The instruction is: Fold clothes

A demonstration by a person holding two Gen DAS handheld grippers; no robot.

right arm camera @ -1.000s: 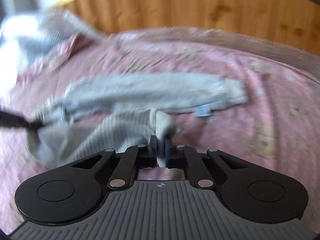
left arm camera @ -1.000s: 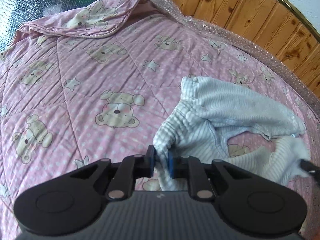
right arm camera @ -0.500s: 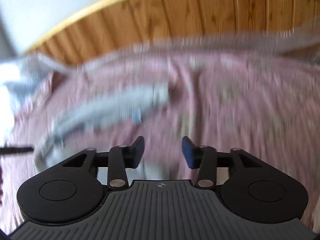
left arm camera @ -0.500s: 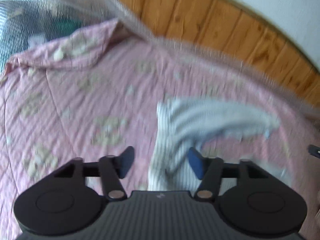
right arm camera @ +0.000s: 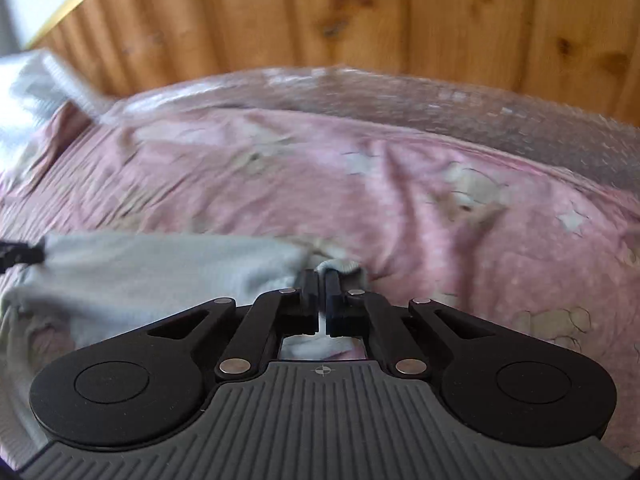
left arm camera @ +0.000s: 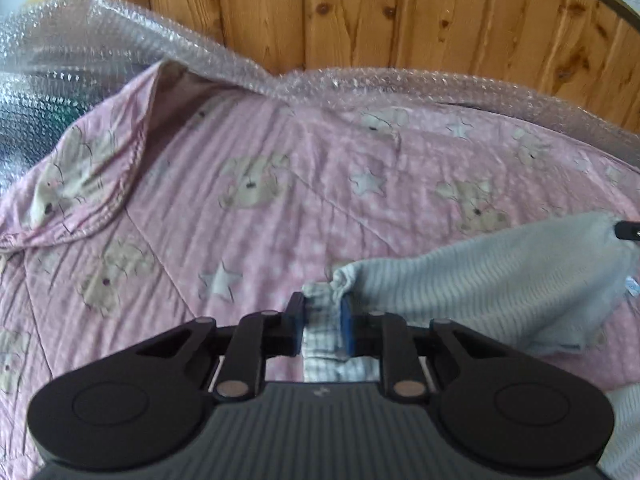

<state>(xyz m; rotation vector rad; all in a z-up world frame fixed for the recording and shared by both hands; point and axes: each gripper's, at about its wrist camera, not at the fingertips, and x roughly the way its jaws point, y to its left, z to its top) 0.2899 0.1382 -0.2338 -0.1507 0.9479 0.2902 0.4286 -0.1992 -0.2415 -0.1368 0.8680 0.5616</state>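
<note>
A pale grey ribbed knit garment (left arm camera: 488,280) lies stretched across the bed, crosswise near its front edge and well short of the wooden headboard end. One bunched end puckers into gathers; the cloth between sags in soft folds and touches the bed.

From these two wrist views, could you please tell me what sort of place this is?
Probably a bedroom: a pink teddy-bear quilt covers a bed, edged by bubble wrap, against a wood-panelled wall.

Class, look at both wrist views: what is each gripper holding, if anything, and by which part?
Both grip one pale blue ribbed garment. The left gripper pinches a gathered, elastic-looking edge; the right gripper pinches a bunched edge at the other end.
</note>
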